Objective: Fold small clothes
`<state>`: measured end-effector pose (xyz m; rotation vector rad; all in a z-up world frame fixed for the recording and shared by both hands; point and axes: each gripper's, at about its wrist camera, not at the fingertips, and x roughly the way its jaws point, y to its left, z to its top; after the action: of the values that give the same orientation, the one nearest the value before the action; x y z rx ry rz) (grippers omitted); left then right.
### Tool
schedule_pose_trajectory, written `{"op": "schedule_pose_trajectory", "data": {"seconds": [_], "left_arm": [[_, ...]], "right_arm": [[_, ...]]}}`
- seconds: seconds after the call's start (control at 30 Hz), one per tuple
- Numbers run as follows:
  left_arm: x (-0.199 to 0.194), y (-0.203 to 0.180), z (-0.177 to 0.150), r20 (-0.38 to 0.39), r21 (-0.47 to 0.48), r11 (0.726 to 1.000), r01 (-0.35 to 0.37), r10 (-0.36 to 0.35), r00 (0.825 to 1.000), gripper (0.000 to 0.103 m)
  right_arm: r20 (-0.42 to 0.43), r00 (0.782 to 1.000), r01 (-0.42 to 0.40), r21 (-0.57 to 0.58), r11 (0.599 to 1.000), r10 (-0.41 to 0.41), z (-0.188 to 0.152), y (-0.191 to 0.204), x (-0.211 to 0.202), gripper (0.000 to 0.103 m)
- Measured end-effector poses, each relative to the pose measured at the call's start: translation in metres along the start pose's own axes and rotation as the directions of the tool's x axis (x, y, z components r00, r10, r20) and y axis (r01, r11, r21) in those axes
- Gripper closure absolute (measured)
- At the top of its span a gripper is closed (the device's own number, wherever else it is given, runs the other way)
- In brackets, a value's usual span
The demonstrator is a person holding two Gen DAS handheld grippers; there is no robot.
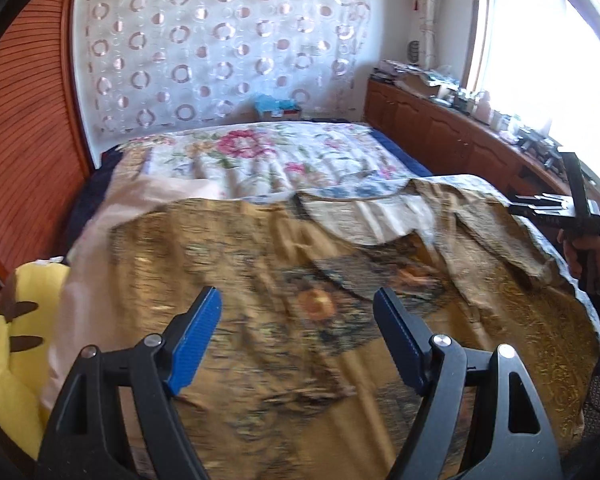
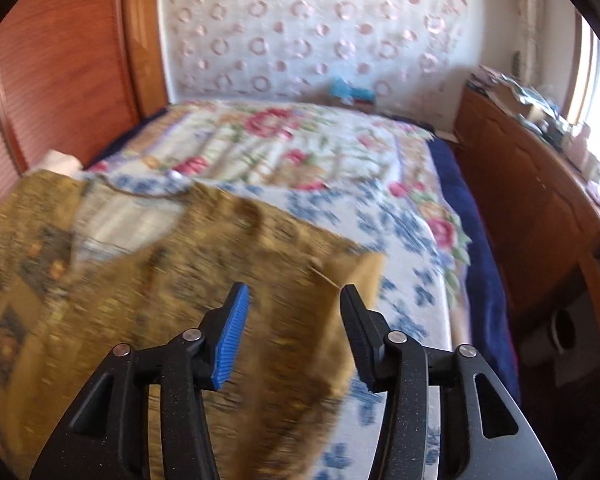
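- The mustard-gold patterned garment lies spread over the bed, filling the lower and middle part of the left wrist view; its pale inner lining shows at the neckline, upper right of centre in that view.
- The left gripper hovers above the cloth with its jaws spread wide and nothing between them.
- The right gripper is likewise released, its jaws apart over the garment's right-hand portion, close to the edge that meets the floral bedspread. In the left wrist view this gripper shows small at the right edge of the frame.
- Both views are blurred by motion, so whether the fingertips touch the cloth cannot be told.
- Judged from this, no fold is made yet; each gripper probably needs to pinch an edge or corner first.
- Risks: the fabric looks thin and wrinkled, so a pinch may catch the bedspread beneath along with it, dragging both.
- A shallow grip on one layer could slip free mid-lift, leaving a crooked fold.
- If the two sides are taken at uneven heights, the garment would skew.
- The yellow plush cushion at lower left sits beside the cloth's edge and could snag a sweeping fold.
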<state>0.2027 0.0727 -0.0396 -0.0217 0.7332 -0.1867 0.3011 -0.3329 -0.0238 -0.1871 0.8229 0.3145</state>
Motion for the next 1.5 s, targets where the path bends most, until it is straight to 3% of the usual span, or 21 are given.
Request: {"op": "schedule_pose_trajectory", "data": {"seconds": [0.1,0.33,0.5,0.6,0.67,0.73,1.13,1.2,1.23,1.27,1.4,1.5], "left_arm": [[-0.002,0.020,0.004,-0.006,-0.010,1.000,-0.021,0.021,1.000,0.024],[0.003,0.064,0.010,-0.026,-0.033,0.994,-0.108,0.107,0.994,0.024],[0.019,0.089,0.013,-0.058,-0.083,0.992,-0.098,0.094,0.994,0.027],[0.030,0.099,0.015,-0.085,-0.097,0.991,-0.089,0.081,0.993,0.036],[0.038,0.104,0.017,-0.104,-0.112,0.990,-0.085,0.073,0.992,0.049],[0.045,0.108,0.018,-0.116,-0.122,0.989,-0.088,0.074,0.990,0.052],[0.061,0.119,0.022,-0.149,-0.142,0.985,-0.099,0.077,0.986,0.053],[0.062,0.120,0.021,-0.146,-0.156,0.984,-0.087,0.064,0.987,0.065],[0.062,0.119,0.021,-0.147,-0.152,0.985,-0.080,0.058,0.987,0.084],[0.064,0.117,0.021,-0.152,-0.133,0.988,-0.078,0.058,0.987,0.092],[0.056,0.101,0.024,-0.131,-0.060,0.994,-0.096,0.087,0.988,0.102],[0.041,0.091,0.029,-0.082,-0.050,0.997,-0.064,0.060,0.995,0.102]], "right_arm": [[-0.033,0.999,0.043,0.020,0.999,-0.042,-0.006,-0.013,0.012,0.052],[-0.076,0.997,0.036,0.056,0.998,-0.031,-0.010,-0.028,0.035,0.052],[-0.061,0.998,0.028,0.073,0.997,-0.023,-0.009,-0.030,0.037,0.050],[-0.061,0.998,0.030,0.071,0.997,-0.026,-0.010,-0.030,0.038,0.050],[-0.061,0.998,0.029,0.071,0.997,-0.025,-0.010,-0.030,0.038,0.050],[-0.061,0.998,0.028,0.072,0.997,-0.024,-0.010,-0.030,0.038,0.050],[-0.061,0.998,0.028,0.071,0.997,-0.024,-0.010,-0.030,0.038,0.050],[-0.062,0.998,0.028,0.071,0.997,-0.024,-0.009,-0.030,0.038,0.050],[-0.062,0.998,0.028,0.071,0.997,-0.024,-0.009,-0.030,0.038,0.050],[-0.064,0.998,0.026,0.070,0.997,-0.022,-0.009,-0.029,0.038,0.050],[-0.070,0.998,0.011,0.054,0.999,-0.007,-0.005,-0.030,0.042,0.052],[-0.076,0.997,-0.001,0.042,0.999,0.005,0.004,-0.029,0.046,0.071]]}}
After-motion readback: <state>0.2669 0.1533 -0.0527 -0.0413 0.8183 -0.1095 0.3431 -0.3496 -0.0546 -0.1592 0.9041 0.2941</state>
